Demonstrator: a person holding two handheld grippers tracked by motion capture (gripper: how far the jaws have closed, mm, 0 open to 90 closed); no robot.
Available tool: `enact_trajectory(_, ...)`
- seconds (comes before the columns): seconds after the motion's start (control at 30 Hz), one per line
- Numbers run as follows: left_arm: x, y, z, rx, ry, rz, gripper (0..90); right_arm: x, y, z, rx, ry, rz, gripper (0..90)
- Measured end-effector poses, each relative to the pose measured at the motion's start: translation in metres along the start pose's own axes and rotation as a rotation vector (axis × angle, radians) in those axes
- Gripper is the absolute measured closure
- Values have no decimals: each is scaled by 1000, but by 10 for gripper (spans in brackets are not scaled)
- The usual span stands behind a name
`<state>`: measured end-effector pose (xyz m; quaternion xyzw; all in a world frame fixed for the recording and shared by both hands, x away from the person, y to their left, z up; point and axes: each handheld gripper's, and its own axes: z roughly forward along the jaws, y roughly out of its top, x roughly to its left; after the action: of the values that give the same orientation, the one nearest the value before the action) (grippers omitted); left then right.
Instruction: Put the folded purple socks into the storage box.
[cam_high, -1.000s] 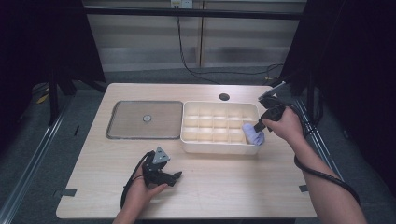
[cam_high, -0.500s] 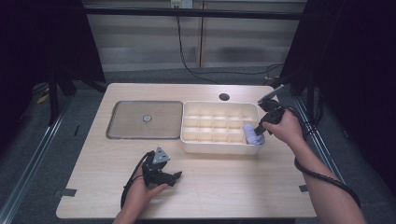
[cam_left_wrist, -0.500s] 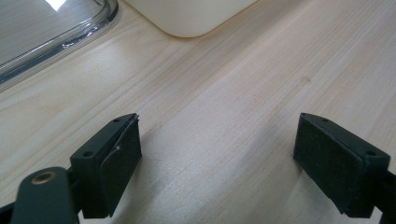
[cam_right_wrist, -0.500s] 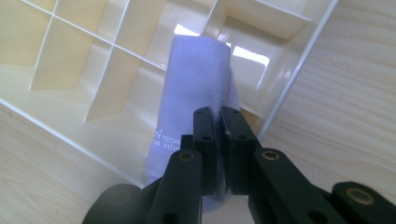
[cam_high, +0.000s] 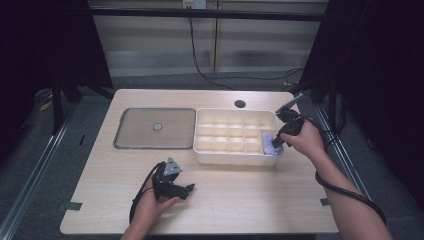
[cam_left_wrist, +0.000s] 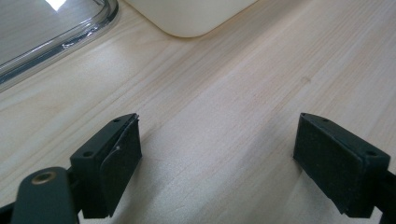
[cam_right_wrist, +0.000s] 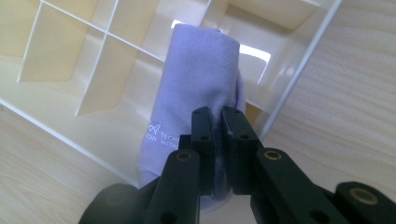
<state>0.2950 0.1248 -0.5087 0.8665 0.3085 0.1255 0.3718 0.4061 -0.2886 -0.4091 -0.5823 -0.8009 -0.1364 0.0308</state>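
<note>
A rolled lavender cloth (cam_right_wrist: 201, 70) with white lettering stands in the near right corner compartment of a white divided box (cam_right_wrist: 299, 70). My right gripper (cam_right_wrist: 219, 116) is shut on the cloth's lower edge, pinching the fabric between its pads. From above, the right gripper (cam_high: 276, 143) reaches in over the right end of the box (cam_high: 235, 111), down to the cloth (cam_high: 269, 145). My left gripper (cam_high: 189, 189) lies on the table near the front left, its jaws pointing right. It stands open (cam_left_wrist: 217, 158) with bare wood between the pads.
A flat grey tray or lid (cam_high: 155, 127) with a small centre knob lies left of the box; its glossy edge (cam_left_wrist: 46, 32) shows at the upper left of the left gripper view. A round cable hole (cam_high: 240, 104) sits behind the box. The box's other compartments look bare.
</note>
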Motion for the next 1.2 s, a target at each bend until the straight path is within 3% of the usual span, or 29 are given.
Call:
enact_trajectory(0.47, 0, 0, 0, 0, 0, 0, 145, 2, -1, -2, 7, 5, -10, 768)
enact_trajectory(0.93, -1, 0, 1, -9, -1, -13, 145, 6, 2, -18, 3, -9, -23, 735)
enact_trajectory(1.2, 0, 0, 0, -8, 1, -9, 145, 11, 7, -31, -2, -40, -42, 742)
